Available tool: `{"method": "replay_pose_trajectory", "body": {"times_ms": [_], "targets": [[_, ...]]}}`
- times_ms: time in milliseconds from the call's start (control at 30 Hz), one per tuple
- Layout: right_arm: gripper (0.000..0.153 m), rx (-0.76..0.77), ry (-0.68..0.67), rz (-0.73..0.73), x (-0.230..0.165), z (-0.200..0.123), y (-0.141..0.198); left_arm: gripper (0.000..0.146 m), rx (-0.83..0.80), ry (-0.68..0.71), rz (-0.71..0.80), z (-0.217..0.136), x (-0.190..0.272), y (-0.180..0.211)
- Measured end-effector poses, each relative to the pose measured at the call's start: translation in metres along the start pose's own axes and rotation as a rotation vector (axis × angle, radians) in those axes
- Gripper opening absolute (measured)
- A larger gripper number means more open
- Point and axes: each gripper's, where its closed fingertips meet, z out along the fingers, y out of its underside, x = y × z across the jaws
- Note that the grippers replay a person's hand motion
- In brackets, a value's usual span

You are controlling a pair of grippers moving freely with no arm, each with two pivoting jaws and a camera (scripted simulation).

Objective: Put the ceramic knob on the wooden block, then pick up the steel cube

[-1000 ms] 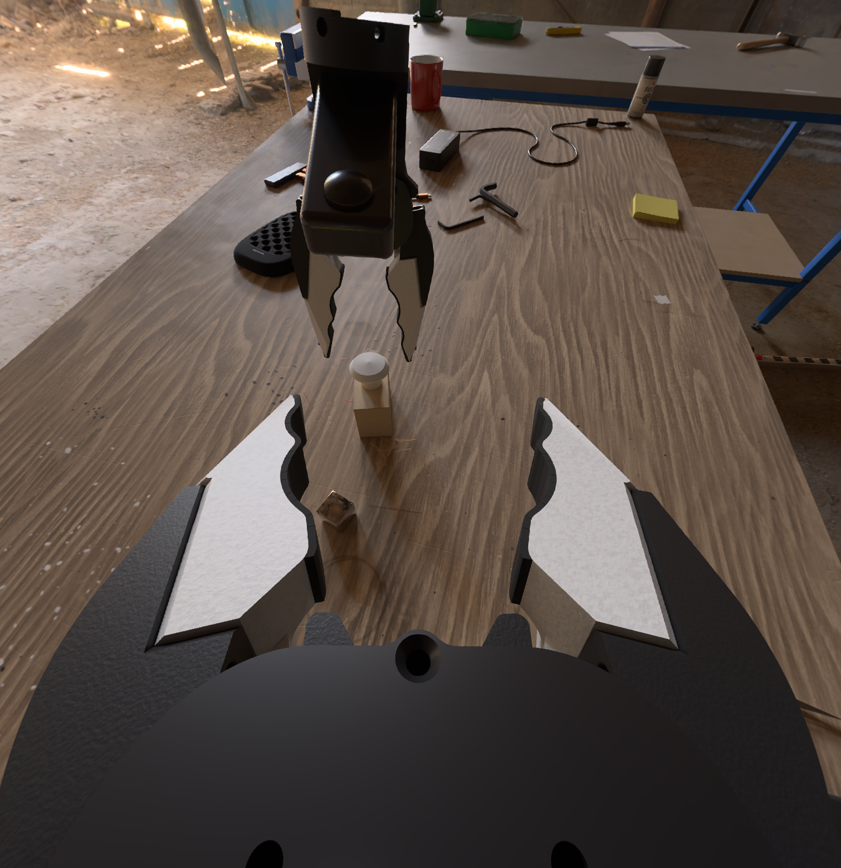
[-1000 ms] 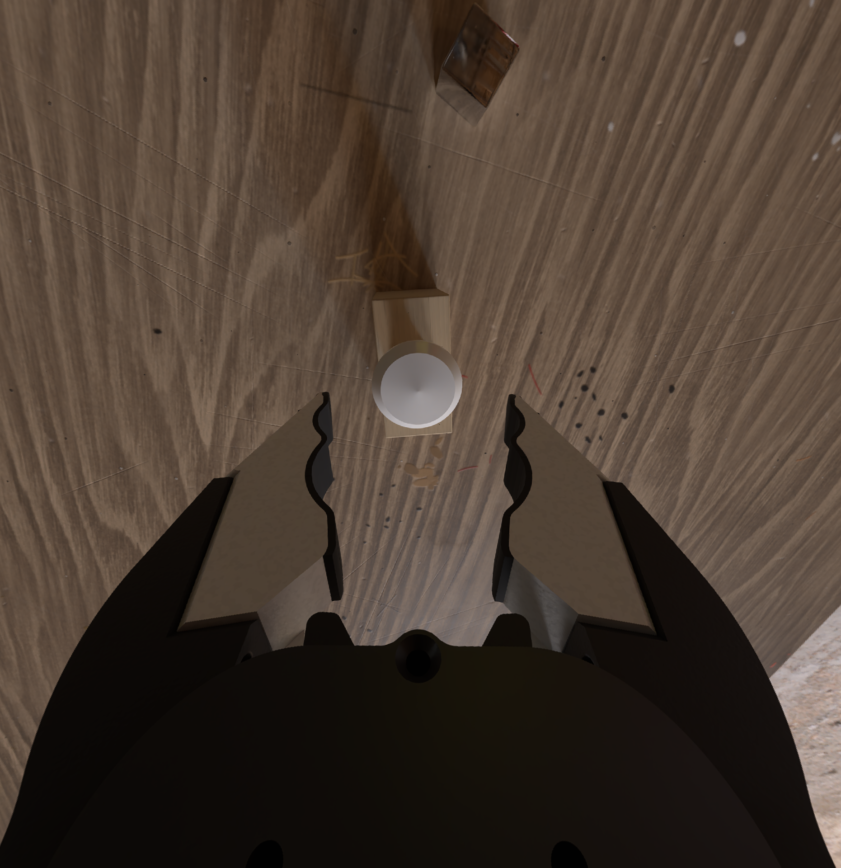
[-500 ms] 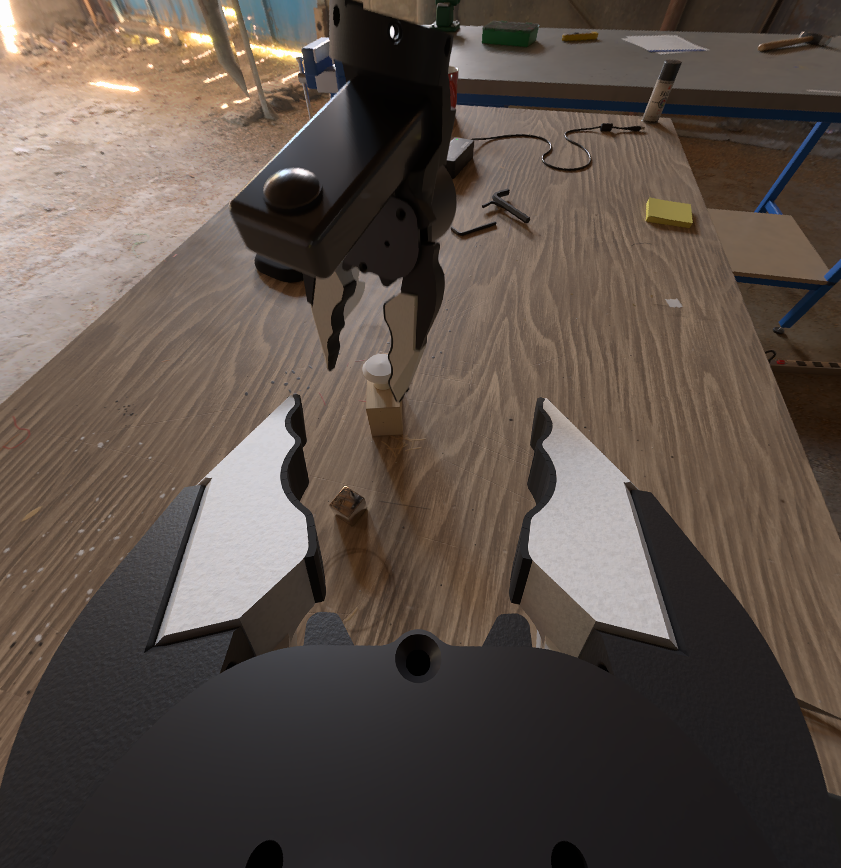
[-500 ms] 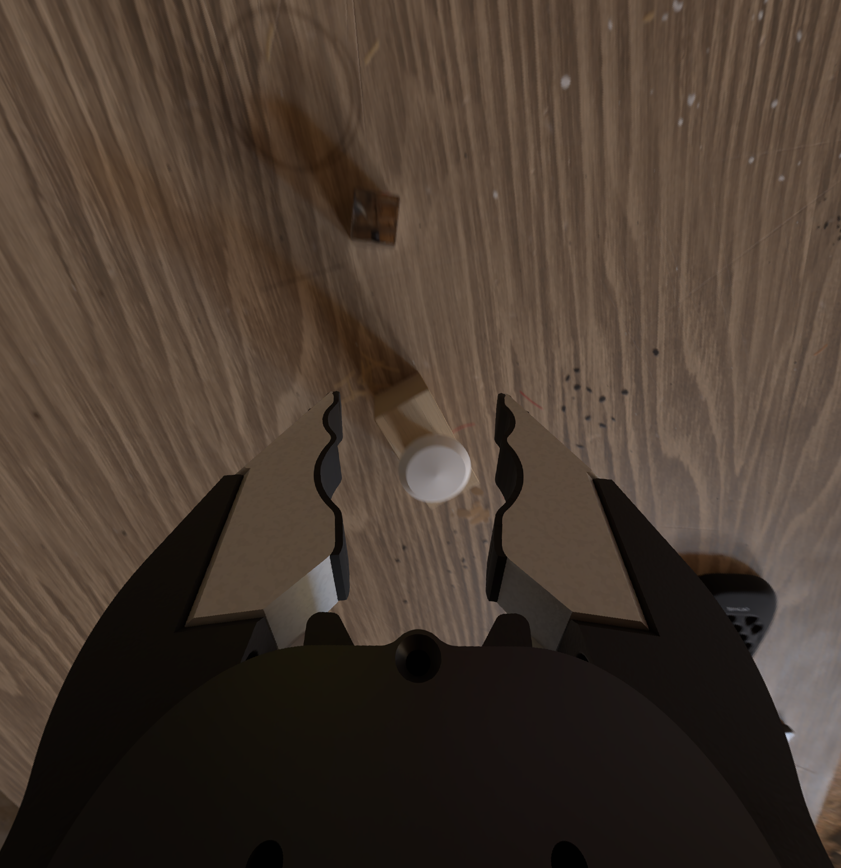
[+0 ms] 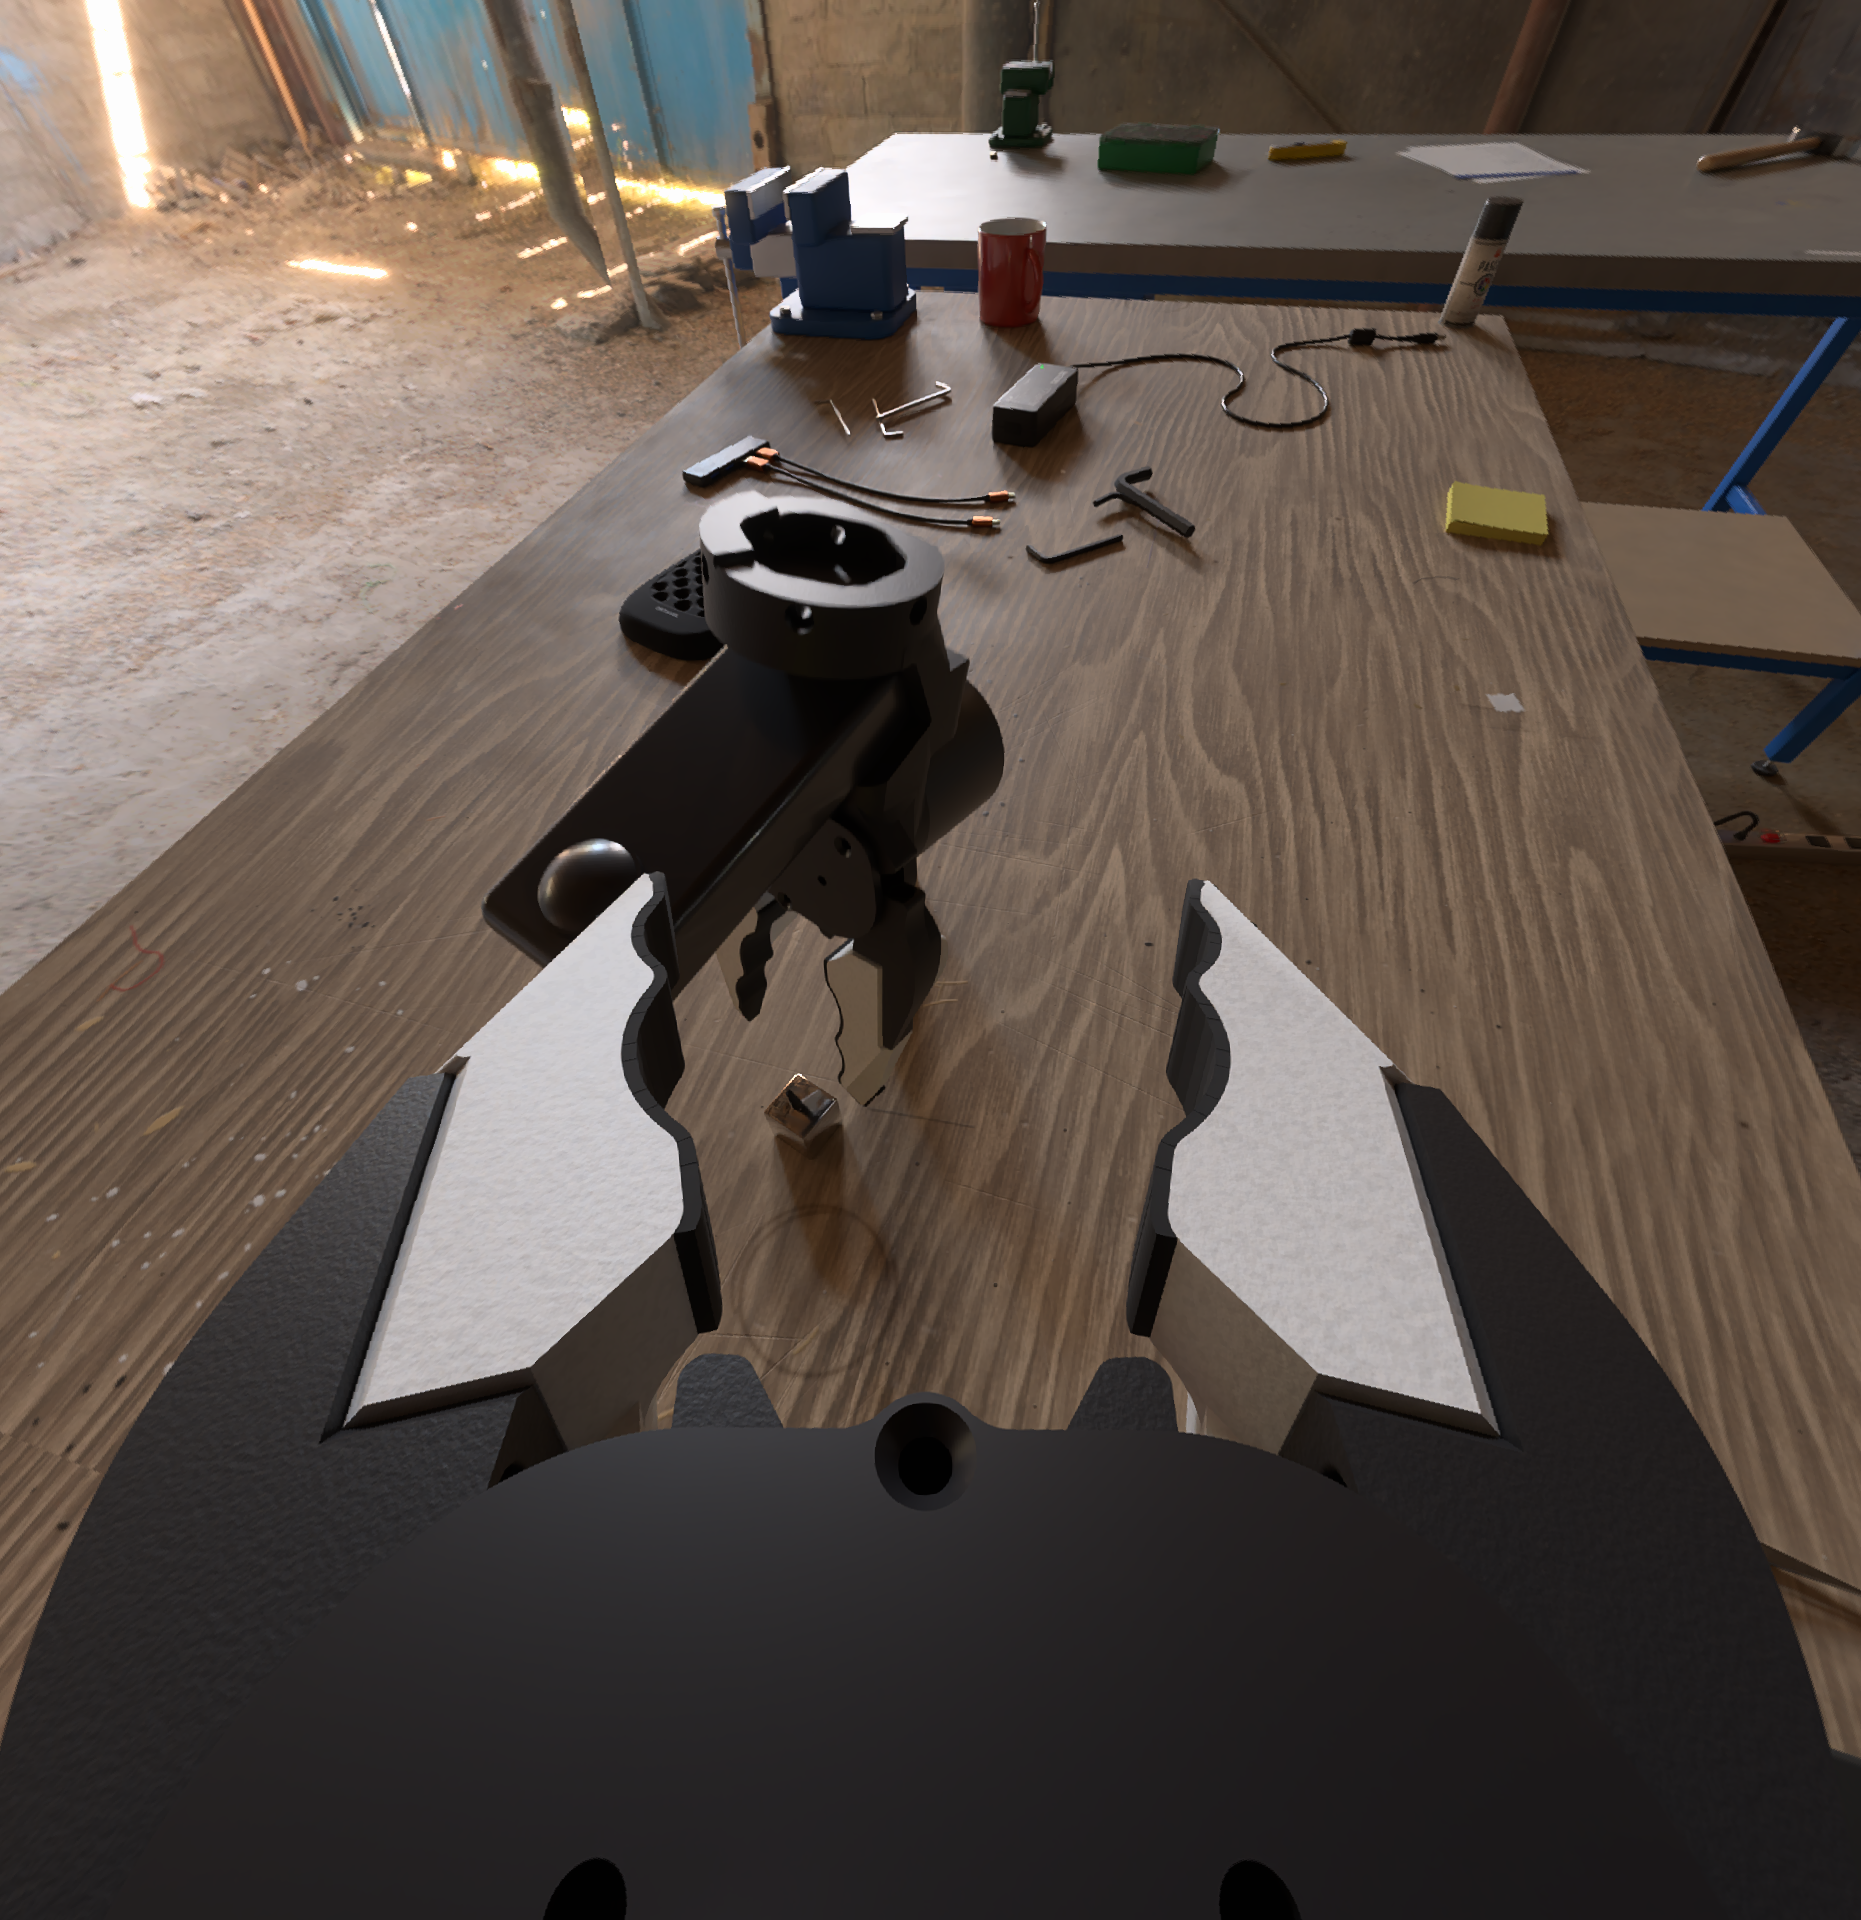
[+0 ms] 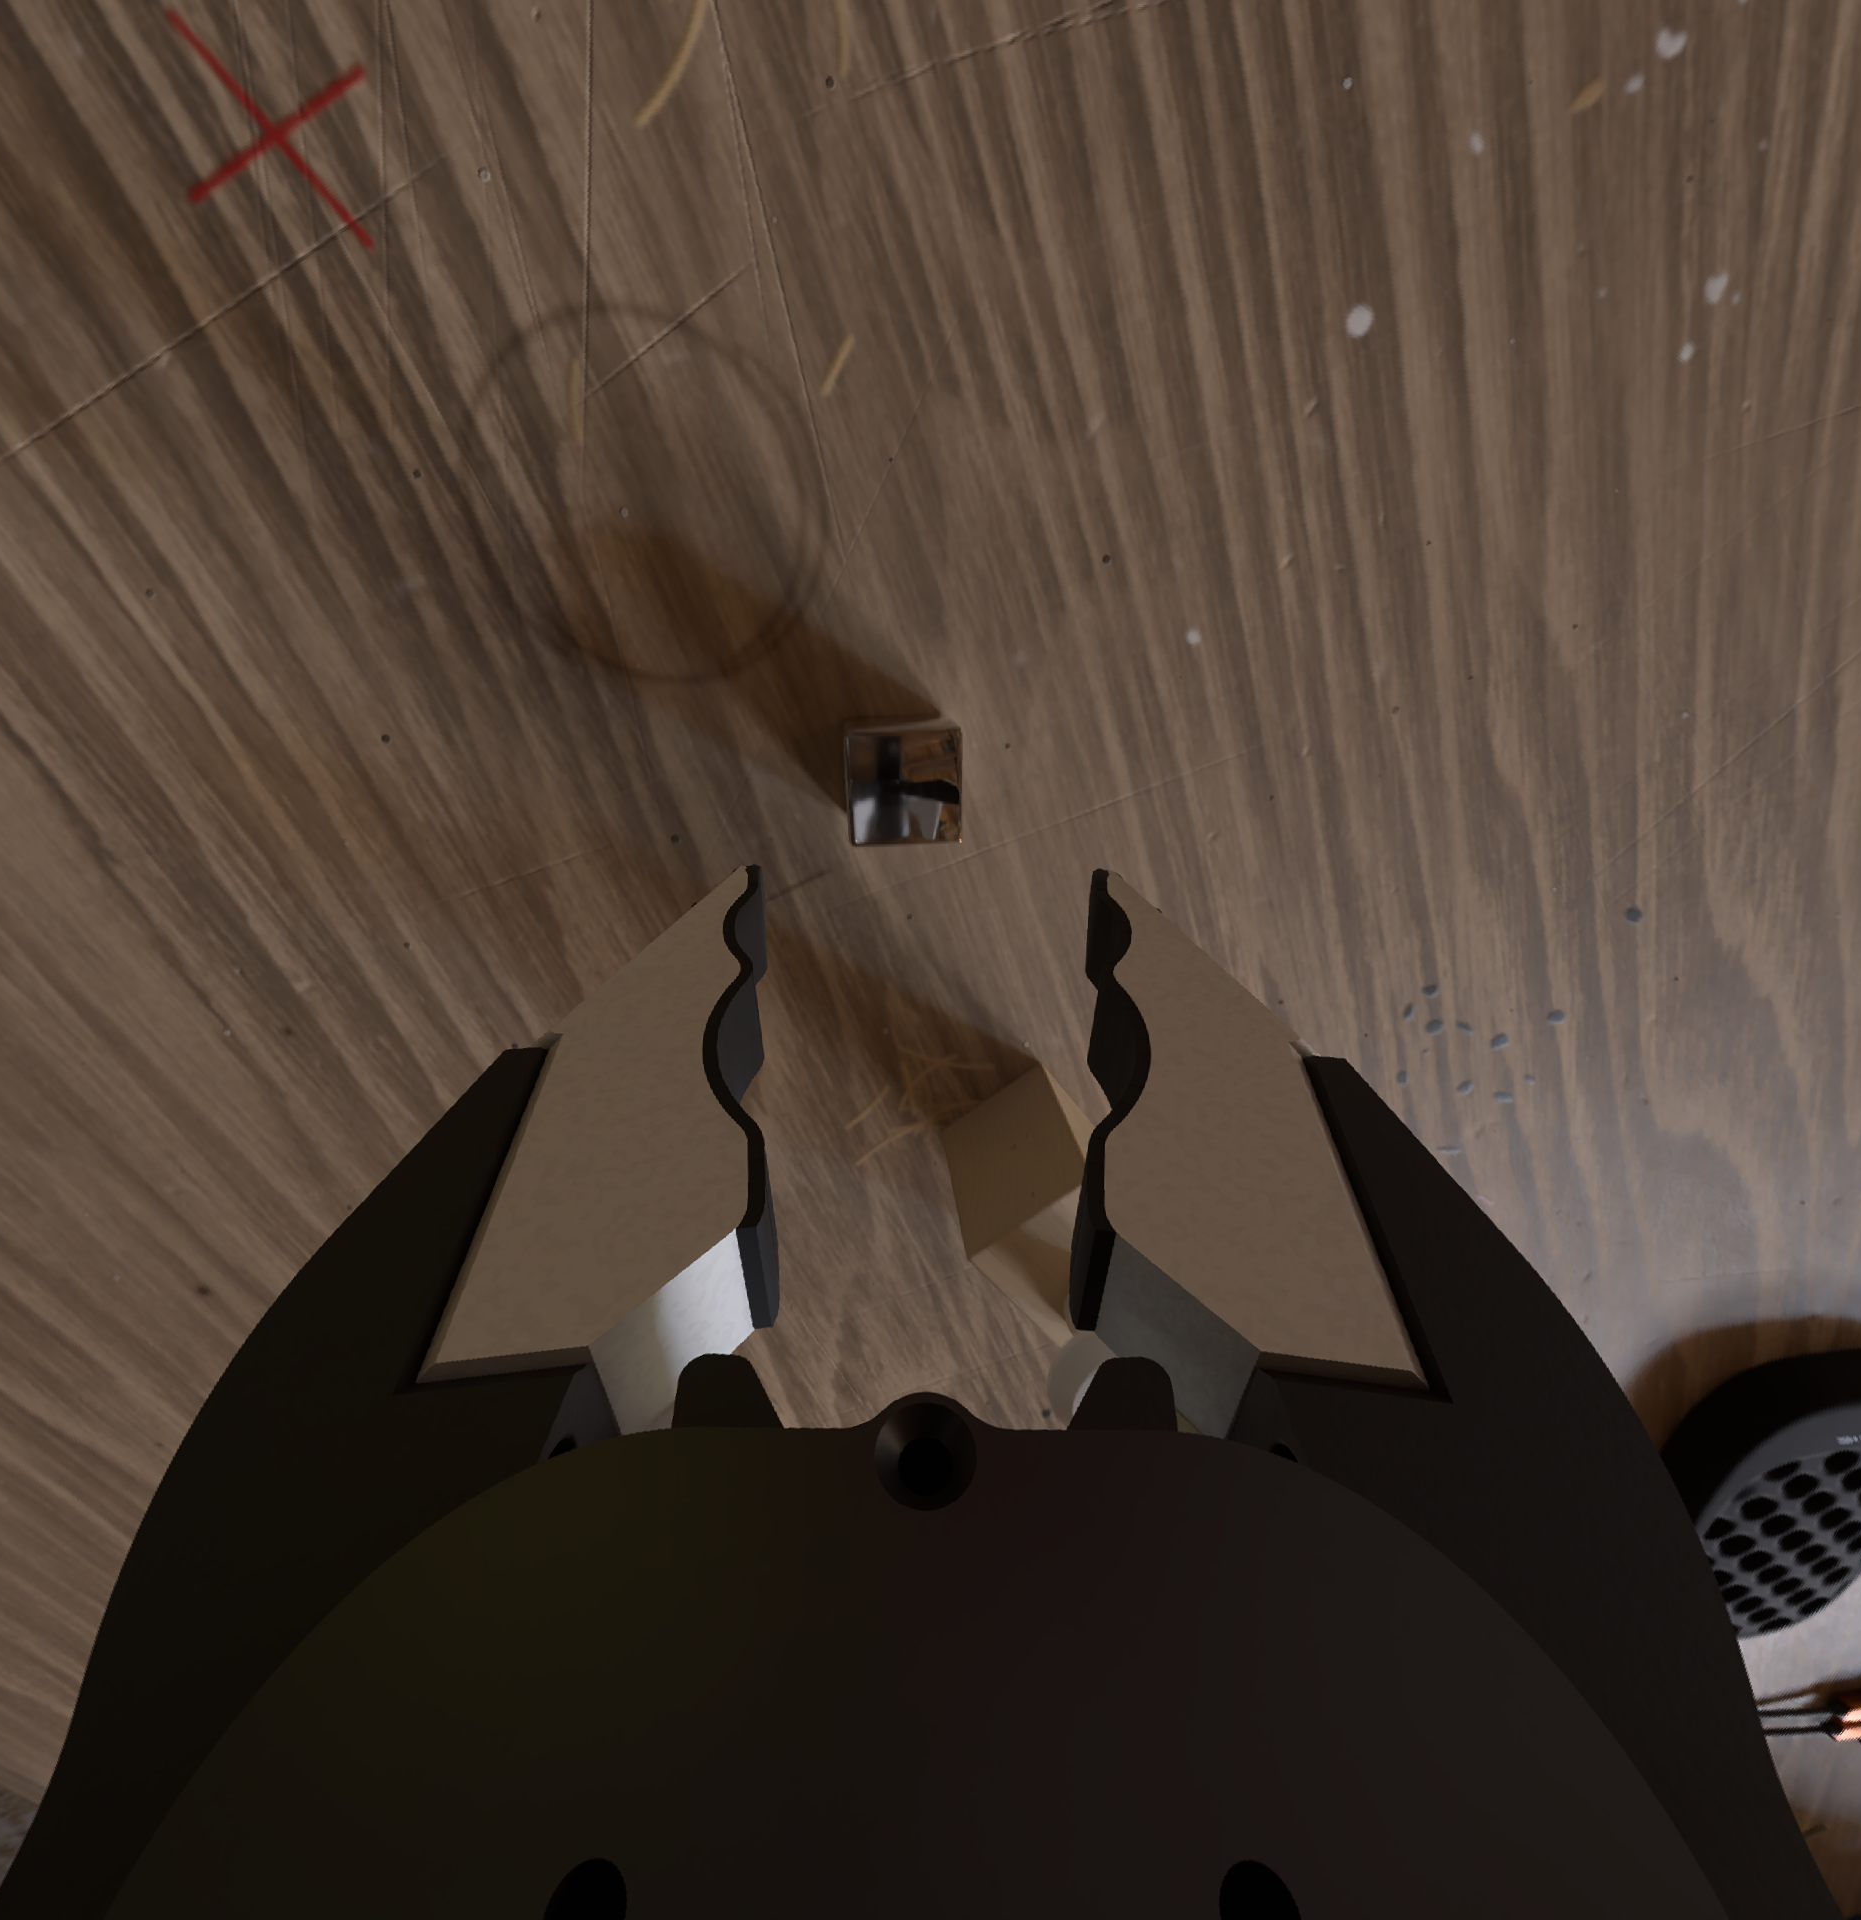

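Observation:
The steel cube (image 6: 903, 784) lies on the wooden table just beyond my right gripper (image 6: 926, 876), which is open and empty. The wooden block (image 6: 1019, 1153) stands under the right finger and is partly hidden by it. A pale sliver (image 6: 1066, 1374) by the finger base may be the ceramic knob on the block. In the left wrist view the cube (image 5: 801, 1112) sits ahead between the open, empty fingers of my left gripper (image 5: 928, 888). The right gripper (image 5: 806, 1049) leans down over the cube and hides the block and knob.
A black perforated holder (image 5: 661, 608) lies behind the right gripper and shows in the right wrist view (image 6: 1799, 1527). Hex keys (image 5: 1077, 549), cables, a black box (image 5: 1035, 405), a red mug (image 5: 1009, 270), a blue vise (image 5: 832, 260) and a yellow sponge (image 5: 1495, 511) lie farther back.
My right gripper has come down from above the knob and block, tilted over, and moved toward the cube, which now lies just past its fingertips. The left gripper stays open.

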Motion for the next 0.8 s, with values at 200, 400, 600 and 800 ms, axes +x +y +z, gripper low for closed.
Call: {"method": "replay_pose_trajectory", "body": {"times_ms": [200,400,600,800], "targets": [[0.059,-0.011,-0.017,0.002,-0.001,0.013,-0.004,0.097,0.013,-0.007,-0.003,-0.006,-0.003,-0.001],[0.055,-0.025,-0.025,-0.005,-0.003,0.020,-0.005,0.096,0.019,-0.008,-0.004,-0.008,-0.005,-0.002],[0.043,-0.043,-0.054,-0.019,-0.007,0.028,-0.005,0.096,0.021,-0.006,-0.003,-0.008,-0.004,-0.002],[0.038,-0.056,-0.052,-0.016,-0.005,0.034,-0.002,0.096,0.021,-0.003,-0.003,-0.007,-0.004,-0.002]]}}
